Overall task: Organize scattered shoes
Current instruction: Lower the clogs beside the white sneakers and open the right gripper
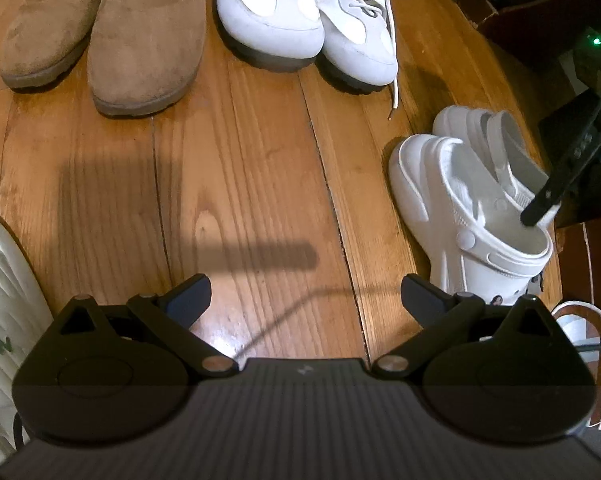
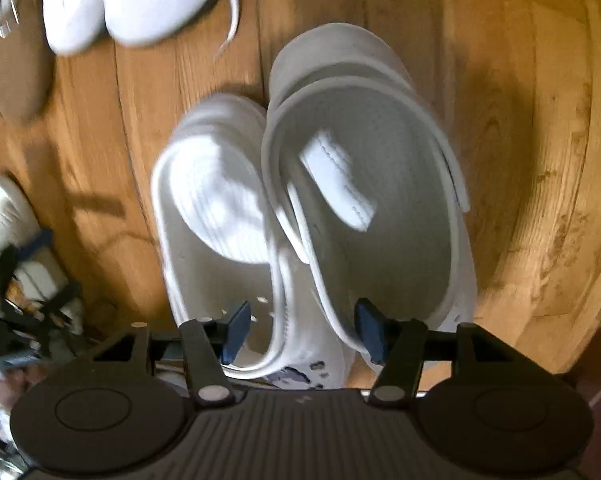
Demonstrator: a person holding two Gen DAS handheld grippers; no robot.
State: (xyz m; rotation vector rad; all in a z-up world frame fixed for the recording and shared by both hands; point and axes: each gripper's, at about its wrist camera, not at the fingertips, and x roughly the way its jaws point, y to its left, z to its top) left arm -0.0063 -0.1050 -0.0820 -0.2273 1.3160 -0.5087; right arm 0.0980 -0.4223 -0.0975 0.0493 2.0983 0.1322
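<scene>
Two white clogs [image 2: 312,200] are sitting side by side and touching on the wooden floor [image 1: 236,168], toes pointing away in the right wrist view, at the right end of the row of shoes. The right tool [image 2: 300,330] is hovering over their heel ends with its jaws standing apart; the blue pads [image 2: 236,332] are straddling the meeting rims of the two clogs without pressing on either, so nothing is being gripped. That view is blurred. In the left wrist view one black finger of the right tool [image 1: 556,184] is reaching down from the right into the nearer clog's opening.

The left tool [image 1: 304,300] is hanging wide open and empty over bare floor. Far from it, a pair of tan suede shoes [image 1: 104,36] is standing at the left, and a pair of white sneakers [image 1: 304,20] is lining up just to their right, one lace trailing toward the clogs. A white ribbed slipper [image 1: 4,304] is lying at the near left edge.
</scene>
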